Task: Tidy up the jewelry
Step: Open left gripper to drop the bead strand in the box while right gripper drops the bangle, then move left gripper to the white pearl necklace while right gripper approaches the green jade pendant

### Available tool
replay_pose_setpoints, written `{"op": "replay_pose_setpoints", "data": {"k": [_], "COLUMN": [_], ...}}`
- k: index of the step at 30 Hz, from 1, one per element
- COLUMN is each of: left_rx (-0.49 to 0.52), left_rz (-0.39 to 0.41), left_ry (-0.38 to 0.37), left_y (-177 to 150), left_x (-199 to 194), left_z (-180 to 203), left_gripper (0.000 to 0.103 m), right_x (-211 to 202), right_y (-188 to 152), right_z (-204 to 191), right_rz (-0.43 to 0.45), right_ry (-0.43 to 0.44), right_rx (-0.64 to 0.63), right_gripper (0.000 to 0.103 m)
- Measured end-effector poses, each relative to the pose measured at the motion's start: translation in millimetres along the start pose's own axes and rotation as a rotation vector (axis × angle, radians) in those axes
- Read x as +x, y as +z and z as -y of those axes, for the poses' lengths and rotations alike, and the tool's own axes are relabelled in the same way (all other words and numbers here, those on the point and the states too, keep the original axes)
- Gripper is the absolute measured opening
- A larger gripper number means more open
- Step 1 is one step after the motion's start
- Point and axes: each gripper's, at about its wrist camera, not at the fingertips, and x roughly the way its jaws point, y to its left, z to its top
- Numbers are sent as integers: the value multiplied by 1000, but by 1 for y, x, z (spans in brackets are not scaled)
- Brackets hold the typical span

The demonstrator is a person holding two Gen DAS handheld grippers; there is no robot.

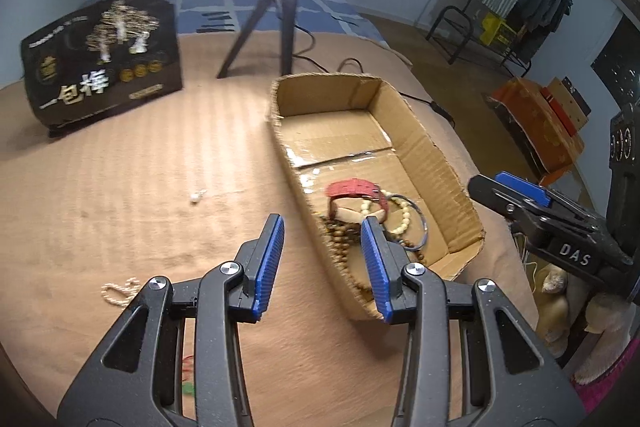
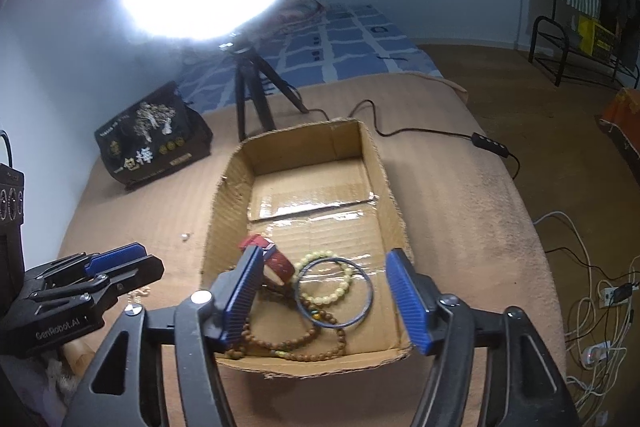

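Both pairs of tongs stand wide and hold nothing. The left tongs (image 1: 323,227) hover above the bed (image 1: 140,167), straddling the near left wall of the cardboard box (image 1: 424,131). The right tongs (image 2: 324,267) hang over the near end of that box, with the gathered jewelry just ahead of and between their tips: a red watch strap (image 2: 276,259), a pale bead bracelet (image 2: 332,293), a blue bangle (image 2: 366,301) and brown bead strings (image 2: 288,341).

The job looks partly done, between one drop and the next pickup. Several pieces already lie in the box, while others are left out on the bed. The next move probably calls for the left tongs to swing left and down to a loose piece, close narrowly on it, and carry it over the box wall.

Only the left view shows a pale chain (image 1: 118,291) lying left of and below the left tongs, and a red and green bit beneath them, too small to name. A tiny white piece (image 1: 197,195) ahead and to the left shows in both. The right view alone shows the full heap inside the box.
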Motion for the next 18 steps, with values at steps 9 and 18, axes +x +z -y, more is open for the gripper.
{"op": "replay_pose_setpoints", "data": {"k": [9, 18], "left_rx": [-58, -165], "left_rz": [44, 34], "left_ry": [64, 112], "left_y": [-15, -37], "left_x": [-40, -56], "left_z": [-60, -127], "left_gripper": [46, 53], "right_x": [-12, -7], "right_y": [-6, -21], "right_z": [-30, -71], "right_rz": [25, -13], "right_ry": [66, 125], "right_rx": [-41, -116], "right_gripper": [85, 85]}}
